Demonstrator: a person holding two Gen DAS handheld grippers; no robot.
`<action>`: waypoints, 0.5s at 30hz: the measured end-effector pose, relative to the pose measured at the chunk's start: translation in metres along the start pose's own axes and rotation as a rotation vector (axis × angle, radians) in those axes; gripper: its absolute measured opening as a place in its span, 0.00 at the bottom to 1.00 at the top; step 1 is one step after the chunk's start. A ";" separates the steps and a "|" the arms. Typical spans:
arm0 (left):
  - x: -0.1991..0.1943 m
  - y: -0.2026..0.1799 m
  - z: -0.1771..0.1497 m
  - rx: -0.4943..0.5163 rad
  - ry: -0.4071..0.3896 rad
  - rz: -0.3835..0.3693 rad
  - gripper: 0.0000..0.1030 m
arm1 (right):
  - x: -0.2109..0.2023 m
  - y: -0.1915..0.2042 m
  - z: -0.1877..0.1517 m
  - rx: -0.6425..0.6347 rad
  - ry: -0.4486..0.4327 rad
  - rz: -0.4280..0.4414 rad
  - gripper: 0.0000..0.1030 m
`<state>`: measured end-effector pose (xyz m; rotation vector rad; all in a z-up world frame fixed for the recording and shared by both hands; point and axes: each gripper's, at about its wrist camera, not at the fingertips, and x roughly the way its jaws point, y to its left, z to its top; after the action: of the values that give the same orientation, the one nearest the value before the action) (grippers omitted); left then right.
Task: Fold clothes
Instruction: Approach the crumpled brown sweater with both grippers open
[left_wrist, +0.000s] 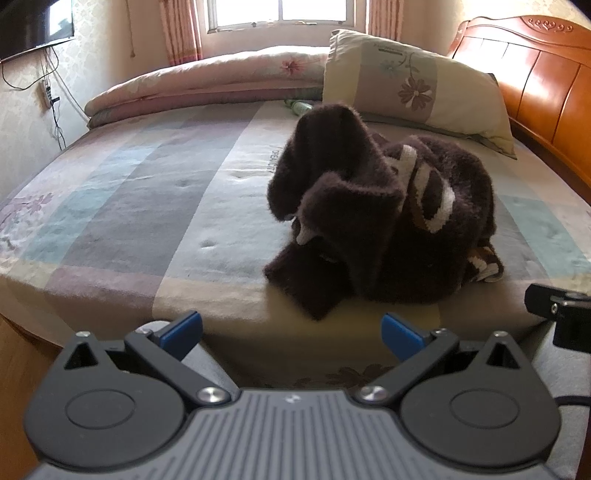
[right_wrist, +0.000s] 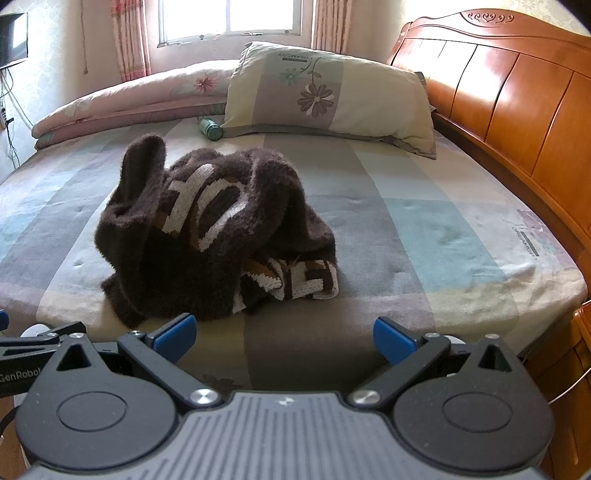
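Hovering spread, both tongs face the crumpled sweater.

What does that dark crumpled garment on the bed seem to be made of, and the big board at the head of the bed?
The brown garment looks like a fuzzy knit, perhaps fleecy yarn: its outline is hairy, and the cream pattern shows knit rows. The headboard looks like varnished wood: orange-brown panels, a carved top, and glossy reflections from the window. Neither can be confirmed by sight alone.

Left tool, right tool: black linkages, blue pads, silver screws, ribbed grey body.
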<state>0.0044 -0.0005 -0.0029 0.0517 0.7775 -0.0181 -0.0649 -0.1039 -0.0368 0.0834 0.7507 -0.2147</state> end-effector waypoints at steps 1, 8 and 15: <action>0.000 0.000 0.001 0.001 -0.001 0.001 0.99 | 0.001 0.000 0.000 -0.001 0.000 0.000 1.00; 0.004 -0.001 0.005 0.002 0.003 0.001 0.99 | 0.006 0.000 0.003 -0.005 0.007 0.000 1.00; 0.010 -0.001 0.007 0.006 0.012 0.003 0.99 | 0.013 0.001 0.005 -0.015 0.022 0.005 1.00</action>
<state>0.0159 -0.0022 -0.0049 0.0583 0.7899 -0.0175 -0.0520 -0.1056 -0.0418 0.0738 0.7741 -0.2038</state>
